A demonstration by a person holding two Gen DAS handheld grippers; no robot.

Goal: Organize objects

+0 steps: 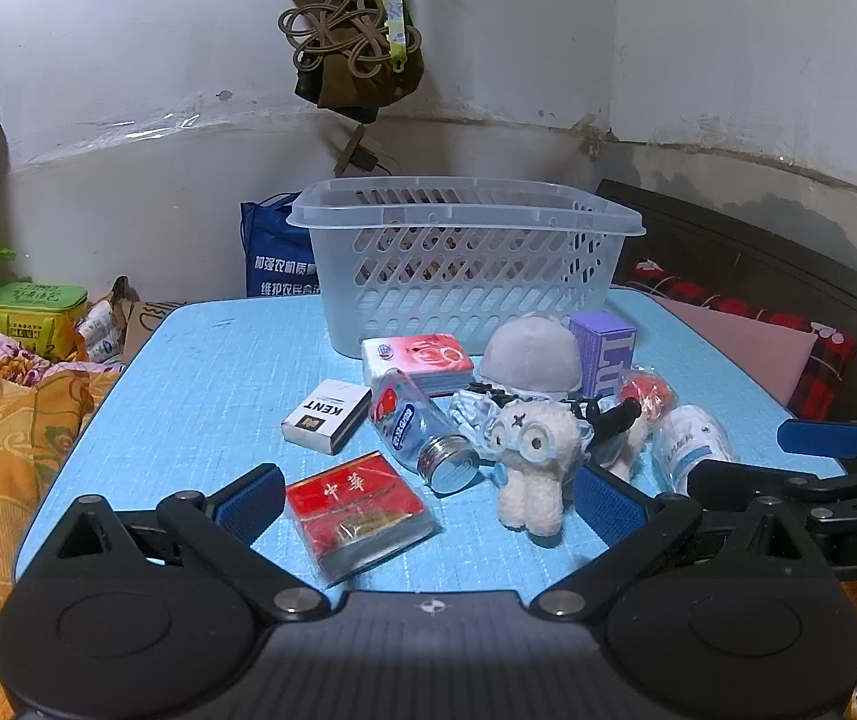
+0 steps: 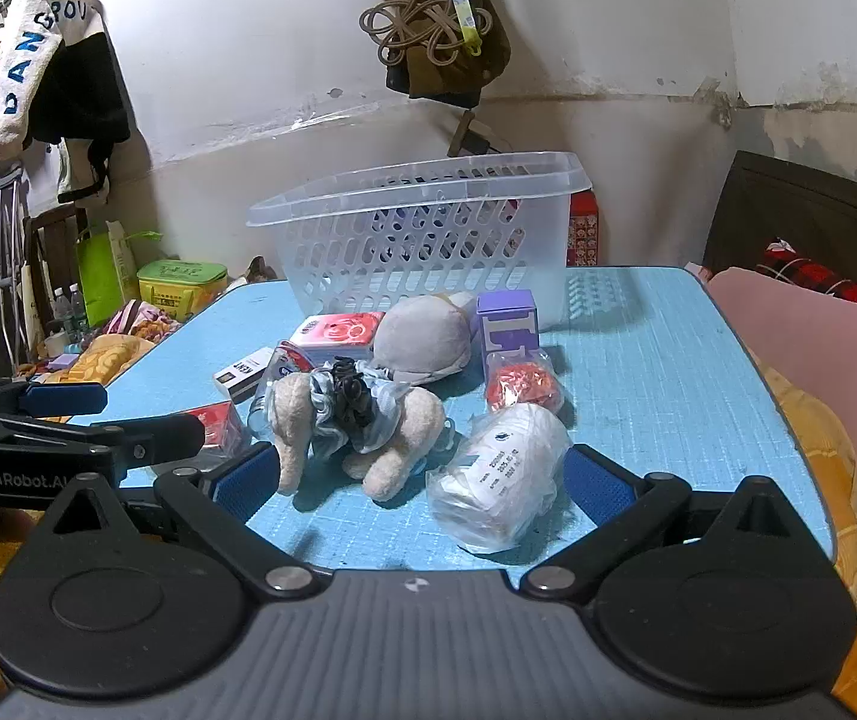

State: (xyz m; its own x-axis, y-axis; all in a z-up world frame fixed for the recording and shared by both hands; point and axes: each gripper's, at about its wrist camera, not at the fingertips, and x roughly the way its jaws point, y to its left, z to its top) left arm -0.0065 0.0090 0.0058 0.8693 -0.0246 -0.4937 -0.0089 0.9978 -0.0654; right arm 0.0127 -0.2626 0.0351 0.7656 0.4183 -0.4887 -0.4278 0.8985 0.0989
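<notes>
Left wrist view: fingers spread, red pack between them; right fingers spread, wrapped roll, perhaps gauze, between.

Desk: light blue, fine grid pattern. Basket: translucent white, slotted walls. Cigarette pack: red with gold. Second pack: white, black lettering. Small box: purple. Plush toy: cream. Pillow: pink. Blanket: orange floral.
</notes>
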